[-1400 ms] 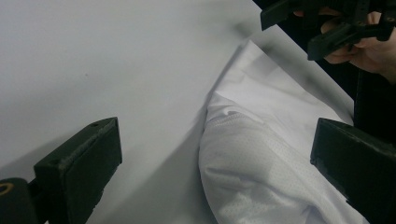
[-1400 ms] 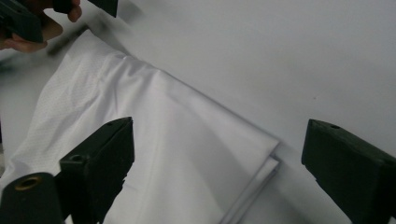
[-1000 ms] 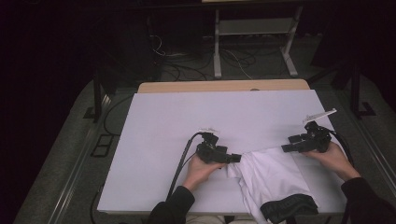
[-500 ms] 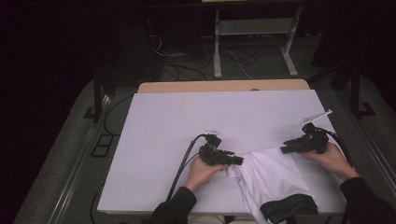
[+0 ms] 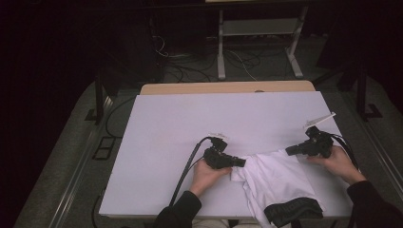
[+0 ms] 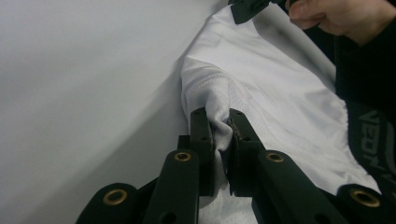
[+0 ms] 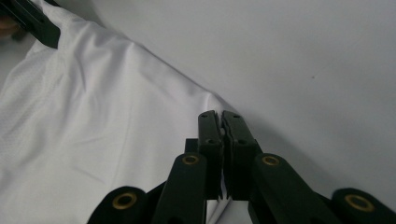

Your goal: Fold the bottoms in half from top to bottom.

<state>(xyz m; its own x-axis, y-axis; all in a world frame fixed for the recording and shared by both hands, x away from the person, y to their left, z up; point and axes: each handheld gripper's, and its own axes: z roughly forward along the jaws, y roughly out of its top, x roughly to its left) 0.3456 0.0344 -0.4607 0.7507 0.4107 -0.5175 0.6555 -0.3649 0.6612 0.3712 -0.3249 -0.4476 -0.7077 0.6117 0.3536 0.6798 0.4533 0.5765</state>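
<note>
Spreading step: left claw [image 6: 219, 126] pinches the bunched hem of the white garment [image 5: 278, 178], right claw [image 7: 222, 123] pinches its far edge. Garment sits at the worktop [image 5: 190, 118] near-right corner, black waistband overhanging. Next, probably: pull apart evenly, keep both pinches.

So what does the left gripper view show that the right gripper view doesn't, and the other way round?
Left gripper view: the left gripper shut on a bunched, stitched hem of the white garment, the garment's black lettered waistband, and the person's other hand. Right gripper view: the right gripper shut on a thin, flat edge of the garment. Both: the white cloth stretched between two grippers over the white table.
</note>
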